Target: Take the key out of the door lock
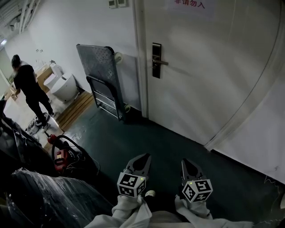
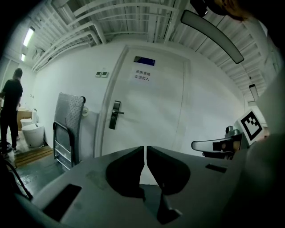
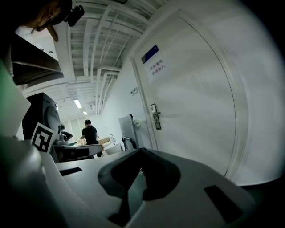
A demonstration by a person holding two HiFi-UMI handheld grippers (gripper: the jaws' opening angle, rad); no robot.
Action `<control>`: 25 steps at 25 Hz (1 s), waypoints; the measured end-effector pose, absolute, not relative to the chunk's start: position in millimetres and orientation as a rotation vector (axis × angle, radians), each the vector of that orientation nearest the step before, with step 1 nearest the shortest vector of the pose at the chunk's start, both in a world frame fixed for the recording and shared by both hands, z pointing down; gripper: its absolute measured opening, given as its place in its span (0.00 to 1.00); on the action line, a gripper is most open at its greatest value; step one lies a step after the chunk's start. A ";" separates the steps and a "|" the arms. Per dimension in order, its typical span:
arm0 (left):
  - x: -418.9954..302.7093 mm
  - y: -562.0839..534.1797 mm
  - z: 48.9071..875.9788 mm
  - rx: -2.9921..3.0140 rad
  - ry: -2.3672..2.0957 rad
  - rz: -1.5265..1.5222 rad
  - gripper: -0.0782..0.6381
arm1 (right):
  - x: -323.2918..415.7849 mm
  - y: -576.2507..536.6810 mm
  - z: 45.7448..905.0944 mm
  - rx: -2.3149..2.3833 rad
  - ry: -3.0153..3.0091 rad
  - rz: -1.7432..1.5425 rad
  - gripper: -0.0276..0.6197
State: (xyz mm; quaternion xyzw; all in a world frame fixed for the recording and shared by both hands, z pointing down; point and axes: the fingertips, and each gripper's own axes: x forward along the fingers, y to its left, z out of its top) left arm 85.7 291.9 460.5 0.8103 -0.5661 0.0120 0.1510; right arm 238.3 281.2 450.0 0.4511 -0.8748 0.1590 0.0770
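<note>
The left hand-held gripper point(image 1: 141, 161) and right hand-held gripper point(image 1: 189, 165) are closed, empty. Best step close to the far door lock point(image 1: 156, 60) first.

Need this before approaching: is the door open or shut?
Shut: the door sits flush in its frame, with no gap beside the lock plate.

the door lock point(image 1: 156, 60) is too small in all three views to tell whether a key sits in it. the red-lettered sign point(image 1: 189, 3) on the door point(image 1: 200, 67) is cut off by the head view's top edge, and its print is too small to read in the gripper views. the plastic-wrapped bundle point(image 1: 53, 200) runs off the lower left corner.
</note>
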 end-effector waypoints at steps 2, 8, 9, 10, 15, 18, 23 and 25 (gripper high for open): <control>83.9 290.8 460.0 2.328 -1.613 0.017 0.15 | 235.6 280.9 451.1 1.354 -2.618 0.478 0.12; 67.6 290.1 464.5 2.329 -1.592 -0.012 0.15 | 214.3 284.0 457.9 1.345 -2.619 0.479 0.12; 64.7 290.6 466.0 2.324 -1.589 -0.016 0.15 | 211.0 284.6 459.2 1.344 -2.617 0.480 0.12; 62.4 290.9 467.8 2.320 -1.586 -0.015 0.15 | 208.4 285.1 460.5 1.345 -2.615 0.483 0.12; 56.3 290.2 478.0 2.309 -1.561 0.011 0.15 | 199.1 286.1 469.2 1.349 -2.590 0.516 0.12; 52.3 285.2 482.0 2.304 -1.555 0.009 0.15 | 193.1 280.8 472.2 1.338 -2.587 0.521 0.12; 42.2 266.9 481.6 2.295 -1.571 0.003 0.15 | 185.6 260.2 472.4 1.330 -2.587 0.514 0.12; 38.9 256.1 481.7 2.295 -1.580 0.003 0.15 | 181.8 246.7 473.0 1.323 -2.593 0.516 0.12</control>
